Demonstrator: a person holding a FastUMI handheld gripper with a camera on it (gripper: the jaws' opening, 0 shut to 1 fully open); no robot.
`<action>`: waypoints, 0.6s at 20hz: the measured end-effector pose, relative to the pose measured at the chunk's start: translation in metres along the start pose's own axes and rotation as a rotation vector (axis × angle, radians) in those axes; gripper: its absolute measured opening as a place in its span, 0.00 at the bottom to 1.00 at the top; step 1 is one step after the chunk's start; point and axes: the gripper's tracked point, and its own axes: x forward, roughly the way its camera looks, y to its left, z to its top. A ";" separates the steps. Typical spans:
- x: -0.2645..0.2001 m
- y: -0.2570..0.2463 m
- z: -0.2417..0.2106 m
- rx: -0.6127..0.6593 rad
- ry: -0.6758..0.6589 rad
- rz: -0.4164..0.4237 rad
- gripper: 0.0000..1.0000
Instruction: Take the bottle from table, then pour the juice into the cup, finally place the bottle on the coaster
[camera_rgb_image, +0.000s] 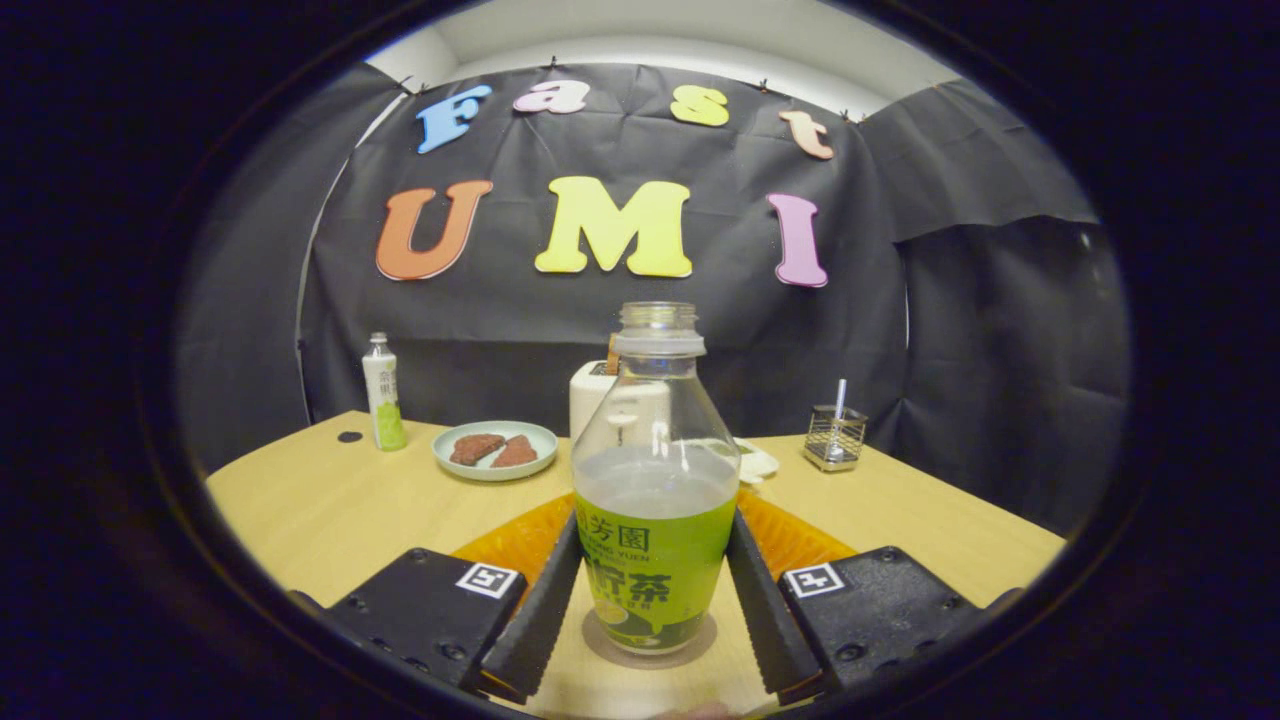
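A clear uncapped bottle (655, 470) with a green label, about half full of pale juice, stands upright between my fingers. Its base rests on a round tan coaster (703, 632) on the wooden table (320, 510). My gripper (655, 520) is shut on the bottle, with both fingertips (565, 560) pressed against the label's sides.
An orange mat (510, 545) lies just beyond the fingers, behind the bottle. Farther back are a plate (495, 465) with two brown pieces, a small white-and-green bottle (383, 395), a white appliance (592, 395) and a wire basket (835, 438).
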 end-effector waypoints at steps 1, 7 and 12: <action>-0.001 0.001 0.003 0.007 -0.015 0.003 0.86; -0.006 0.002 0.007 0.029 -0.018 0.023 1.00; -0.019 -0.007 0.016 0.024 -0.012 0.009 1.00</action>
